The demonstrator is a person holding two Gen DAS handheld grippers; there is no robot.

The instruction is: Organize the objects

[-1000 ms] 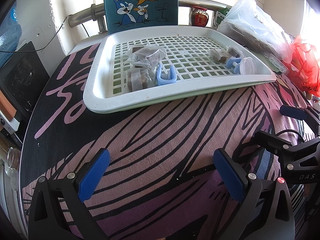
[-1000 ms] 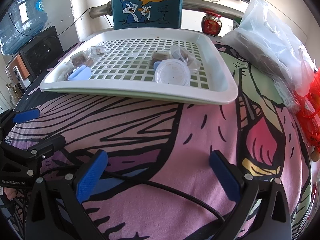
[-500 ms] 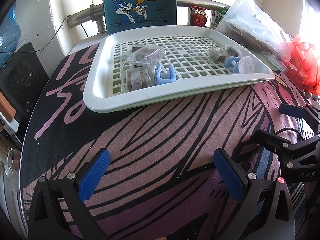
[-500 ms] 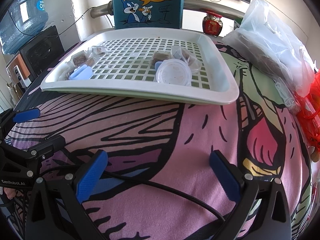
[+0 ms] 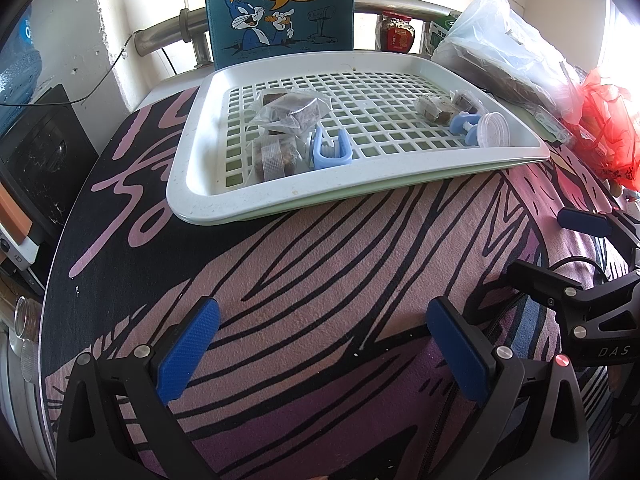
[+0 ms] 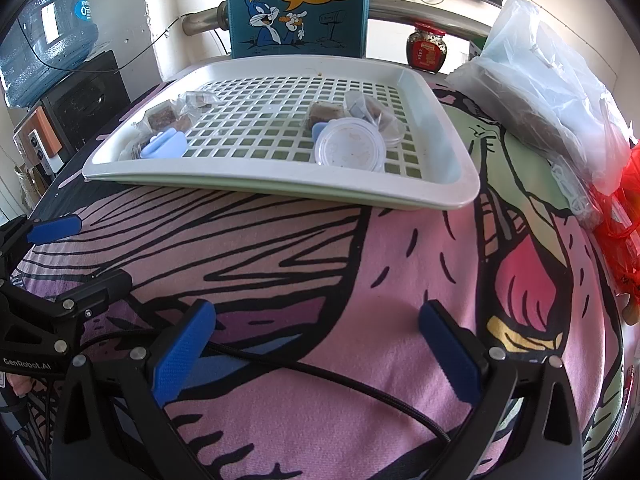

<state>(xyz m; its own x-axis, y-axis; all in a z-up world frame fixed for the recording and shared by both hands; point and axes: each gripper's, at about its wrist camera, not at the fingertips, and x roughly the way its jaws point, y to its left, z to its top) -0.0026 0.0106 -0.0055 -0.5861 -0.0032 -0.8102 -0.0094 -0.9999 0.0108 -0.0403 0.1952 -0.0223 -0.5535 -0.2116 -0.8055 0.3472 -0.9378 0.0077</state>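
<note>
Both of your grippers hang with jaws spread wide and nothing between them: your left gripper [image 5: 323, 350] and your right gripper [image 6: 316, 350] each hover low over the cartoon-print cloth [image 6: 360, 280], well short of the tray. Your right tool shows at the right edge of the left view, your left tool at the left edge of the right view, so they sit side by side.

Ahead of you lies the white slotted tray [image 5: 360, 188] [image 6: 460, 184], resting on the cloth. In it you have two clusters. Toward its left end sit clear-wrapped brown snack packets [image 5: 294, 110] [image 6: 160, 116], with a light blue clip [image 5: 332, 152] [image 6: 164, 148] just beside them. Toward its right end sit more wrapped brown pieces [image 5: 436, 108] [image 6: 326, 114], a small blue piece [image 5: 464, 124], and a round white lidded cup [image 5: 494, 136] [image 6: 350, 148] touching them.

Behind the tray stands a teal cartoon box [image 5: 280, 8] [image 6: 298, 8]. To your right, off the tray, lie a clear plastic bag [image 6: 548, 80] and a red mesh bag [image 5: 608, 124].
</note>
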